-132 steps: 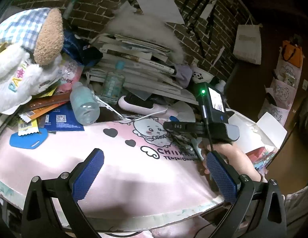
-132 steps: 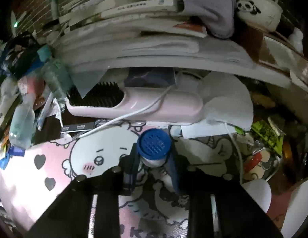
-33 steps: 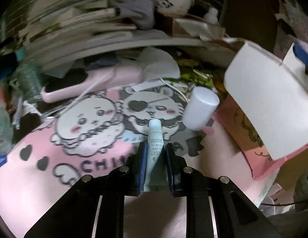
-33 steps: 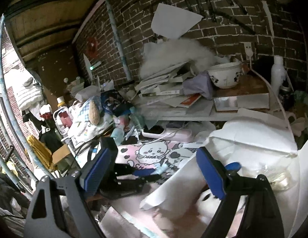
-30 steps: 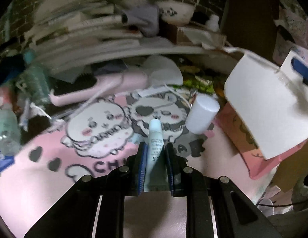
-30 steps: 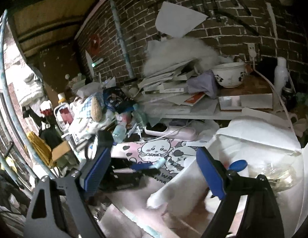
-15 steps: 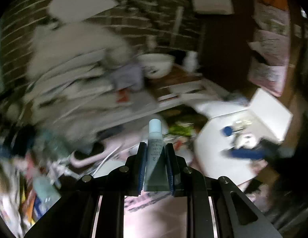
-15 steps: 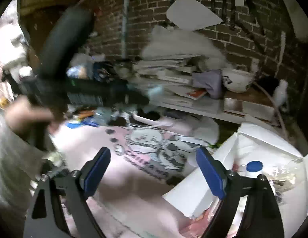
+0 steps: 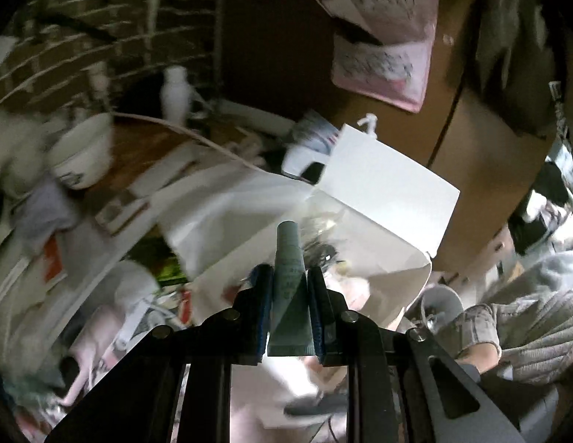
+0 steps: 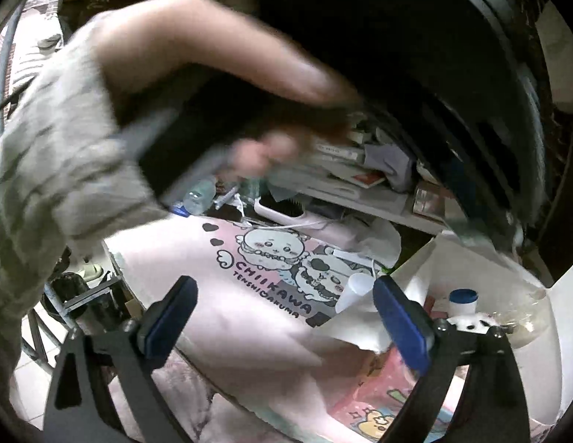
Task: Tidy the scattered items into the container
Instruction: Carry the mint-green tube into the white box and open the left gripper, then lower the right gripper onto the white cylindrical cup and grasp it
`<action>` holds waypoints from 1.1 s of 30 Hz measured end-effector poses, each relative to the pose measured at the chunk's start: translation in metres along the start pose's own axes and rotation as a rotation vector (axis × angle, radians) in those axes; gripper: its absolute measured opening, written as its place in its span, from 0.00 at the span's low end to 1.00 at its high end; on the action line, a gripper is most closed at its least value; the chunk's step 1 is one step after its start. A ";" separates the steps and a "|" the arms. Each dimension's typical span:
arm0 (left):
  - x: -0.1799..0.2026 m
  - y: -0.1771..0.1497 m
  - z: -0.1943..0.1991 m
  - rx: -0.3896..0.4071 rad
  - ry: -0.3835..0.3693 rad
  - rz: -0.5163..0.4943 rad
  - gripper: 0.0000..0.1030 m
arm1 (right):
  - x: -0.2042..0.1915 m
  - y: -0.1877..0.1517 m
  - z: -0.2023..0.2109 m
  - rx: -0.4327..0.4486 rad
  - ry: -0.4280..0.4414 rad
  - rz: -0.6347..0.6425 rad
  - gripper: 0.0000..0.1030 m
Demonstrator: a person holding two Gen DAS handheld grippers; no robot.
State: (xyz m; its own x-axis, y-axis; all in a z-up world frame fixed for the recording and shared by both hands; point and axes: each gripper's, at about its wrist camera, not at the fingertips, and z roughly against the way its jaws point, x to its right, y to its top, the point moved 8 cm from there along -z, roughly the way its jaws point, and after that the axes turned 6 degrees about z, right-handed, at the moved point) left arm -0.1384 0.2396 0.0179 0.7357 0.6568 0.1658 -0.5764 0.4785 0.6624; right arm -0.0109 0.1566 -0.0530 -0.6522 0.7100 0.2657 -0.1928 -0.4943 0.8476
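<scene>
Lifted off the mat since the earlier frame, the tube (image 9: 288,288) sits clamped in the left gripper (image 9: 288,308), nozzle forward over what seems the open white box (image 9: 378,199), ready to drop, while the right gripper (image 10: 282,321) hangs wide and empty.

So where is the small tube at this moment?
In the left wrist view, the tube is clamped in the left gripper, held up in front of the open white box.
</scene>
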 end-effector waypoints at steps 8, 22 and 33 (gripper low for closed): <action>0.031 0.015 -0.059 -0.180 -0.018 -0.109 0.13 | 0.009 -0.006 0.006 0.017 0.007 -0.022 0.93; 0.023 0.012 -0.055 -0.146 0.022 -0.111 0.73 | 0.025 -0.012 0.002 0.003 -0.033 -0.063 0.93; -0.011 -0.008 0.058 0.141 0.078 -0.010 1.00 | 0.004 0.002 -0.005 0.016 -0.064 -0.045 0.93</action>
State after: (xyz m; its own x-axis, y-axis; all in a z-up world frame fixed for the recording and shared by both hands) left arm -0.1206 0.1946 0.0531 0.7083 0.6981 0.1049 -0.5093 0.4024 0.7607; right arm -0.0174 0.1560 -0.0526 -0.5945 0.7625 0.2553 -0.2092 -0.4532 0.8665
